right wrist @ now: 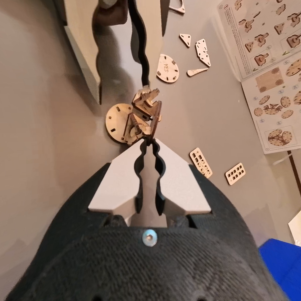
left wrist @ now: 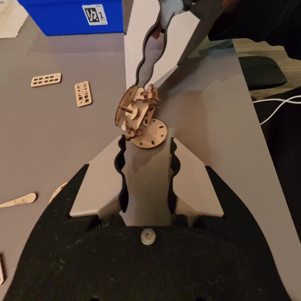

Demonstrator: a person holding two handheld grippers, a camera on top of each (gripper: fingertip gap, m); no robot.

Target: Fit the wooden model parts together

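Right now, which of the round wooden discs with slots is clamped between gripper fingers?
The upright round wooden disc of the part-built model, pinched at its rim by the right gripper. The base disc lies flat under the model; the loose disc lies apart.

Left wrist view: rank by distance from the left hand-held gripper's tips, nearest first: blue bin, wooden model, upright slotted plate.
1. Wooden model: just ahead of the open left hand-held gripper, its round base disc lying between the tips.
2. Upright slotted plate: on the table, ahead and to the left.
3. Blue bin: far back, top left.
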